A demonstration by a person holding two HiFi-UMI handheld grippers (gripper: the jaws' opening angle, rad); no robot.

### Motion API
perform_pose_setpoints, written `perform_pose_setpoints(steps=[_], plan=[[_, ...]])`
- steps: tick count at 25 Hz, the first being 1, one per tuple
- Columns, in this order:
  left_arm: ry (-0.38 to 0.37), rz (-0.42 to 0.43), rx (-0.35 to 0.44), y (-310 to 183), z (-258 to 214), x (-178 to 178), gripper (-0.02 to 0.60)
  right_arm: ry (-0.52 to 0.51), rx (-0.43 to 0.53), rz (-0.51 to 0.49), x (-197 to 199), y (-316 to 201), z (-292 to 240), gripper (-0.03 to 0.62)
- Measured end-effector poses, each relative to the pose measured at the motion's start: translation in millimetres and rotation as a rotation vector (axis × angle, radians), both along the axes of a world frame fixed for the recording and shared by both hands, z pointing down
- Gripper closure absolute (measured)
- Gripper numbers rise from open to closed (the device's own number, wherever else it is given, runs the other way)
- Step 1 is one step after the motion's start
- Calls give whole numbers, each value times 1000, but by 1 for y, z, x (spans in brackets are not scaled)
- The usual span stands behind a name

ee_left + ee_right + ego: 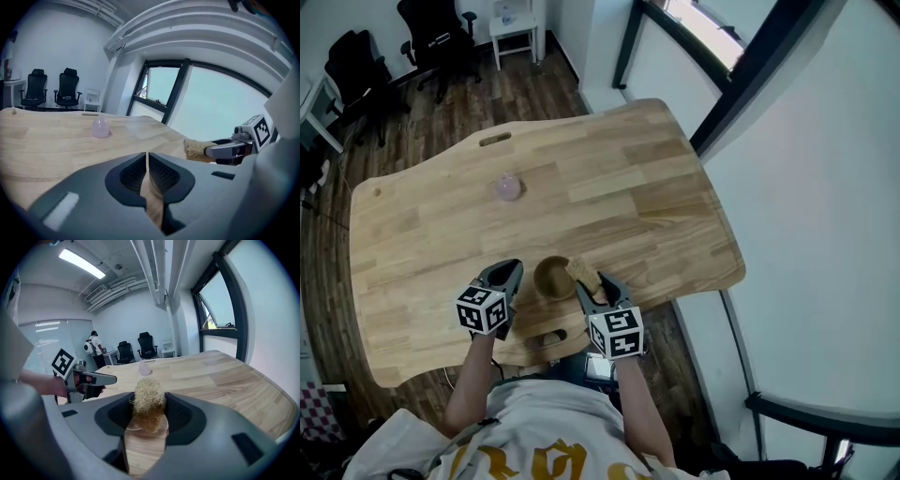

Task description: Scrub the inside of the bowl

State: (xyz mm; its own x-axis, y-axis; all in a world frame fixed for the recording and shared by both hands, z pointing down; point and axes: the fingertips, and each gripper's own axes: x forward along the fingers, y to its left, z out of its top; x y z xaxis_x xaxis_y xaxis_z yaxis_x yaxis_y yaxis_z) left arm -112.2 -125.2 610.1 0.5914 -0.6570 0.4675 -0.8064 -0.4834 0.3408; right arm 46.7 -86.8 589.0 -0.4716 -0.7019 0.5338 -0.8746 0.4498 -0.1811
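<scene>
A small round wooden bowl sits near the front edge of the wooden table. A straw-coloured fibrous scrubber hangs at the bowl's right rim, and my right gripper is shut on it. The right gripper view shows the scrubber pinched between the pads of that gripper. Just left of the bowl my left gripper points toward it; whether it touches the rim I cannot tell. In the left gripper view its jaws stand together with nothing clearly between them, and the scrubber shows at the right.
A pale pink rounded object stands mid-table, beyond the bowl. A slot is cut near the table's far edge. A window wall runs along the right side. Black office chairs and a white stool stand on the floor beyond.
</scene>
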Motion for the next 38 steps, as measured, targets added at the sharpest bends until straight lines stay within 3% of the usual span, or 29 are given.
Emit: perform_pose_setpoints(steps=[5, 14, 18, 21, 27, 38], plan=[[34, 0, -109, -3, 23, 2, 535, -31, -37, -5, -1, -3, 12, 411], [49, 77, -268, 2, 57, 26, 466, -73, -74, -48, -6, -9, 25, 410], [-4, 118, -334, 4, 71, 31, 466, -74, -90, -65, -8, -9, 28, 410], [-57, 130, -351, 2, 78, 32, 466, -66, -102, -75, -8, -8, 33, 410], [-25, 148, -372, -2, 81, 42, 466, -123, -114, -85, -9, -7, 36, 410], [-1, 127, -409, -2, 87, 45, 480, -119, -120, -101, -7, -5, 36, 410]])
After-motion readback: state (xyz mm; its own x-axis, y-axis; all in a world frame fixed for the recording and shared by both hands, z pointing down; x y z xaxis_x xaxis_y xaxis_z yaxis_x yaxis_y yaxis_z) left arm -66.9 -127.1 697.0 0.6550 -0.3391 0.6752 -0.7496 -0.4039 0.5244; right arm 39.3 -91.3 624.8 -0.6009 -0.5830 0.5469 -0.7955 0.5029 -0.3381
